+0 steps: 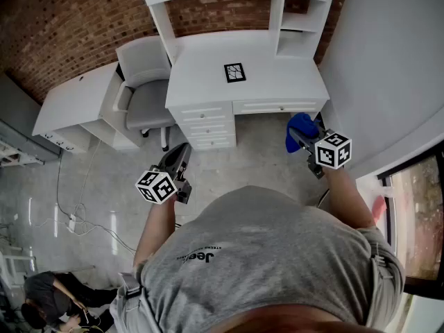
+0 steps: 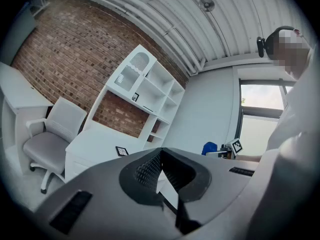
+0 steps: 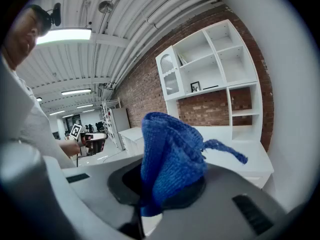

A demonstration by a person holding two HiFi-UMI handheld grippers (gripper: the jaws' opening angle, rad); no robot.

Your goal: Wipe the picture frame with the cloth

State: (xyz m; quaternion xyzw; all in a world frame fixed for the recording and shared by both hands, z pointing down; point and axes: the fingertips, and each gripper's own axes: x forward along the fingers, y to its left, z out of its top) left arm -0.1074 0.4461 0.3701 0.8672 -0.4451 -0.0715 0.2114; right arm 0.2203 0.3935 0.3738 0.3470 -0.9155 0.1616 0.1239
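Note:
A small black picture frame [image 1: 234,72] lies flat on the white desk [image 1: 277,75]; the left gripper view shows the frame [image 2: 122,151] far ahead. My left gripper [image 1: 182,152] is over the floor in front of the desk drawers, well short of the frame. Its jaws are shut with nothing between them [image 2: 159,170]. My right gripper [image 1: 297,134] hovers near the desk's right front corner, shut on a bunched blue cloth [image 1: 300,126]. That cloth [image 3: 170,156] fills the middle of the right gripper view and hides the jaw tips.
A grey office chair [image 1: 147,82] stands left of the desk, with a second white desk [image 1: 73,106] beyond it. A white shelf unit [image 3: 210,64] rises over the desk and holds another small frame [image 3: 195,87]. Cables [image 1: 76,220] lie on the floor; a person [image 1: 48,297] crouches at lower left.

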